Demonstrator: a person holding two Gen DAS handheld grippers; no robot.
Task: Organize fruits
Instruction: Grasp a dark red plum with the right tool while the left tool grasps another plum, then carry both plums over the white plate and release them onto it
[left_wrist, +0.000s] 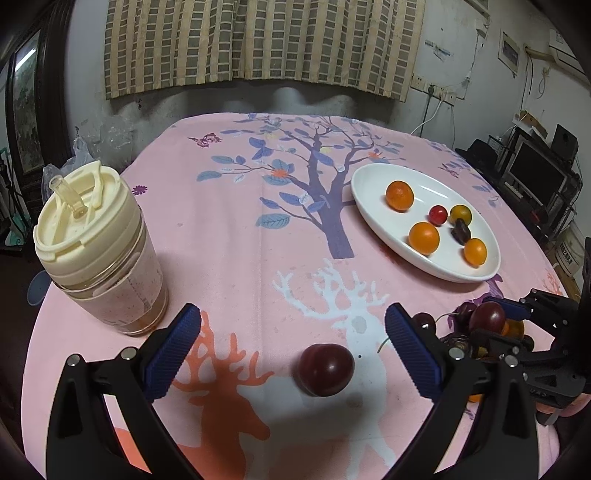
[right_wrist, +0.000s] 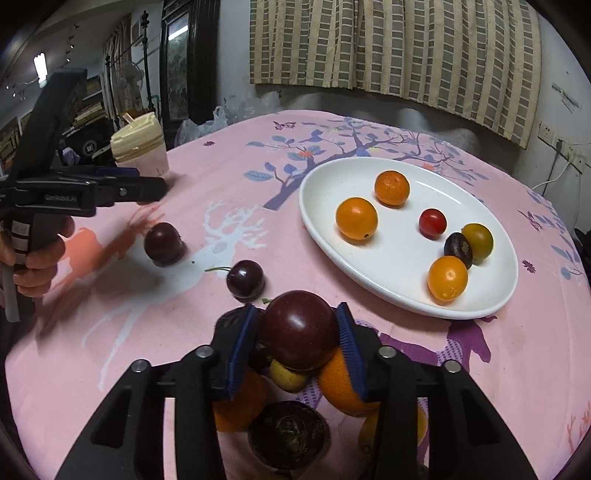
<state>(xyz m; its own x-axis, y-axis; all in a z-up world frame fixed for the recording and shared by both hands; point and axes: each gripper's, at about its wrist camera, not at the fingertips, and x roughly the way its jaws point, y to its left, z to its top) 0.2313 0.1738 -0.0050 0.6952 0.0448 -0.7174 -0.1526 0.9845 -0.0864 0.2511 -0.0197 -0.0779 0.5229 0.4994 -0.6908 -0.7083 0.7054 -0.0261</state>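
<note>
While right tongs (right_wrist: 297, 341) gripped a dark plum (right_wrist: 298, 329) above the fruit pile near the white plate (right_wrist: 325, 236), left tongs (left_wrist: 291, 354) stood open, second plum (left_wrist: 325, 370) between their fingers on the worktop (left_wrist: 240, 240).

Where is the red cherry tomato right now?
The red cherry tomato lies on the white plate, right of table centre in the right wrist view, between the upper orange and the yellow-green tomato.

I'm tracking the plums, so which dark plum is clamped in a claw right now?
The plum pinched between the right claw fingers, above the fruit pile. The other plum lies loose on the tablecloth before the open left claw.
</note>
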